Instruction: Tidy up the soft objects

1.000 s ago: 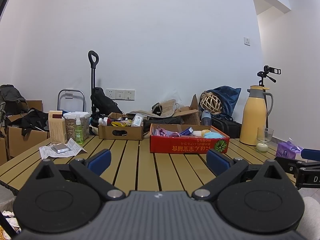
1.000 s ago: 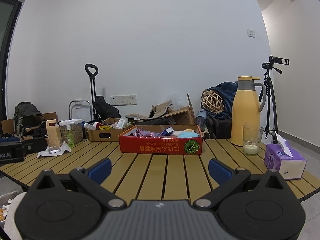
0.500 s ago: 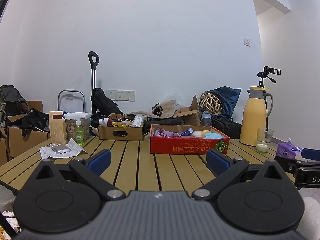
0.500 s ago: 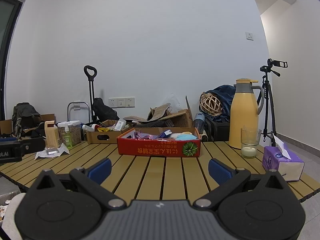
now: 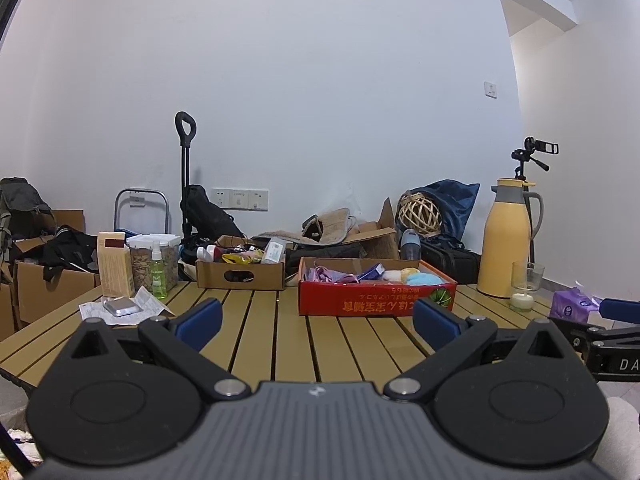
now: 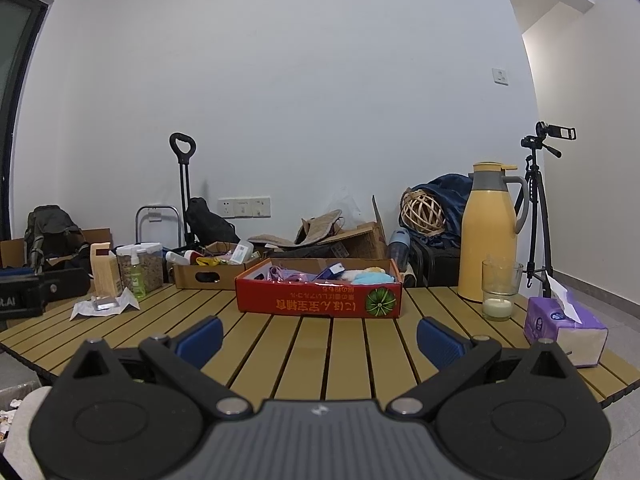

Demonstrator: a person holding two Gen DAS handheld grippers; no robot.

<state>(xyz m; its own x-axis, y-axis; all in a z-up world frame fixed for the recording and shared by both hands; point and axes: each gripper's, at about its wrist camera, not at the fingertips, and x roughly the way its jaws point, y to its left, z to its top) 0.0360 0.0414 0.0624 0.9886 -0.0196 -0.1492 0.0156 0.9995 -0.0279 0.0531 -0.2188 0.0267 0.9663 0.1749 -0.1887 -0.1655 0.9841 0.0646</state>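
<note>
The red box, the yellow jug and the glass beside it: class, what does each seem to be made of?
Red box: printed cardboard, matte, with brown raw edges at the rim.
Yellow jug: probably plastic, smooth with a dull sheen; painted metal is possible.
Glass: clear glass or clear plastic; you see through its wall.

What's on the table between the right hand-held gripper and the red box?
Nothing: only bare table slats between the right hand-held gripper and the red box, seen in the right wrist view.

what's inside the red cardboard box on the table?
The red cardboard box holds purple fabric items, a light blue fluffy piece, a pale yellow soft item and a small blue-white packet. Its walls hide anything lower.
</note>
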